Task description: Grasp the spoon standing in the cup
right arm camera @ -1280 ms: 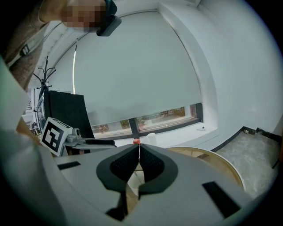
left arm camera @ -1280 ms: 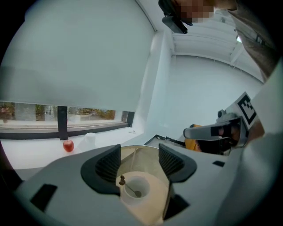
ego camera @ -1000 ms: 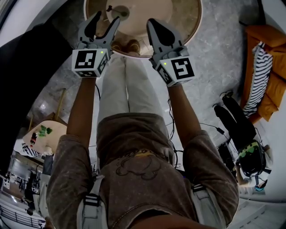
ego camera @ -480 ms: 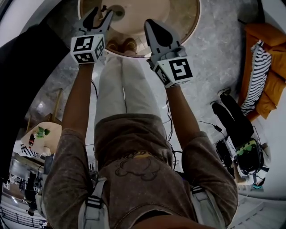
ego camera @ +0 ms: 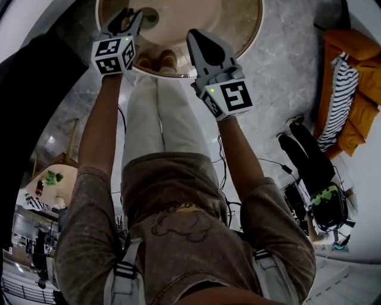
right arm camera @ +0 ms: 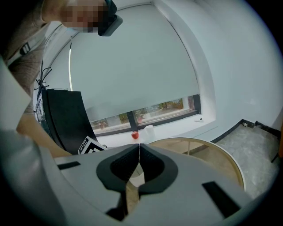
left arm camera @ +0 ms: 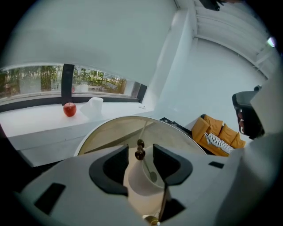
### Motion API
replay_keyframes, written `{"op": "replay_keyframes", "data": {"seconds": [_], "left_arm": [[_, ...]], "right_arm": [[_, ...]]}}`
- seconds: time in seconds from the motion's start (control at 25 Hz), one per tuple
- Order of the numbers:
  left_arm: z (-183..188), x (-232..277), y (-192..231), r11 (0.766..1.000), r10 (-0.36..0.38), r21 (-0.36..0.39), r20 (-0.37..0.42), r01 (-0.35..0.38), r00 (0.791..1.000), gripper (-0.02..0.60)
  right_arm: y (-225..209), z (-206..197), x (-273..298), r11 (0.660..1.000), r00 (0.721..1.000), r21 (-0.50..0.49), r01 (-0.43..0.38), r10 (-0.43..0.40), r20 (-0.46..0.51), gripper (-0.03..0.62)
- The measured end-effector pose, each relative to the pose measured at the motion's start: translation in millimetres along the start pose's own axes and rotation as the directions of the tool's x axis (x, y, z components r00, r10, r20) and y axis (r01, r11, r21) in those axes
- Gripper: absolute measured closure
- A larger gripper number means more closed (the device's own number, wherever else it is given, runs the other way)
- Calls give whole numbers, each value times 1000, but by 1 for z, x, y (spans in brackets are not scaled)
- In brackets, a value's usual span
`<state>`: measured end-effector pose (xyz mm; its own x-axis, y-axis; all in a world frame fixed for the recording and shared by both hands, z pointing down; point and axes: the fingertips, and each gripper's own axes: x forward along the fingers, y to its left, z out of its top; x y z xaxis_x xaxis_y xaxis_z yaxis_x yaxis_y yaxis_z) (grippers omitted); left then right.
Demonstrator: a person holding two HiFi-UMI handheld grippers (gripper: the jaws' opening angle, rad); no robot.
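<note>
A white cup (left arm camera: 140,184) stands on a round tan table (left arm camera: 108,134). In it stands a spoon (left arm camera: 140,153) with a dark beaded handle top. My left gripper (left arm camera: 140,149) reaches over the cup with the handle between its jaws. The jaws are closing, and a gap shows on each side of the handle. In the head view the left gripper (ego camera: 126,18) sits at the cup (ego camera: 147,16) near the table's left part. My right gripper (ego camera: 198,37) hovers at the table's near rim, shut on nothing. Its own view shows the right gripper (right arm camera: 139,147) with its tips touching.
On a white window sill beyond the table sit a red apple (left arm camera: 69,109) and a white mug (left arm camera: 94,103). An orange sofa (ego camera: 351,89) with a striped cloth stands at the right. Bags and cables (ego camera: 315,173) lie on the grey floor. The person's shoes (ego camera: 158,59) show under the table rim.
The left gripper has moved forward to the cup and its jaws have narrowed around the spoon handle. The right gripper has shifted slightly forward and stays shut.
</note>
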<state>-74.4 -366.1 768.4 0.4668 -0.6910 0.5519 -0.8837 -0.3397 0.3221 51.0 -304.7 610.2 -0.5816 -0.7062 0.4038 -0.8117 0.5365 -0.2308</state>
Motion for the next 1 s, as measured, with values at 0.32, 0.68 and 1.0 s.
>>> {"op": "replay_keyframes", "data": {"seconds": [0.32, 0.68, 1.0], "left_arm": [[-1, -3, -2, 1000, -2, 8, 3, 2, 1000, 448], [-3, -3, -1, 999, 12, 31, 3, -12, 1000, 519], [5, -15, 0, 999, 18, 32, 48, -19, 999, 526]], "right_arm": [[1, -4, 0, 1000, 1000, 9, -6, 6, -3, 576], [6, -12, -1, 1000, 999, 25, -7, 8, -31, 576], [15, -11, 0, 999, 1000, 48, -12, 13, -12, 576]]}}
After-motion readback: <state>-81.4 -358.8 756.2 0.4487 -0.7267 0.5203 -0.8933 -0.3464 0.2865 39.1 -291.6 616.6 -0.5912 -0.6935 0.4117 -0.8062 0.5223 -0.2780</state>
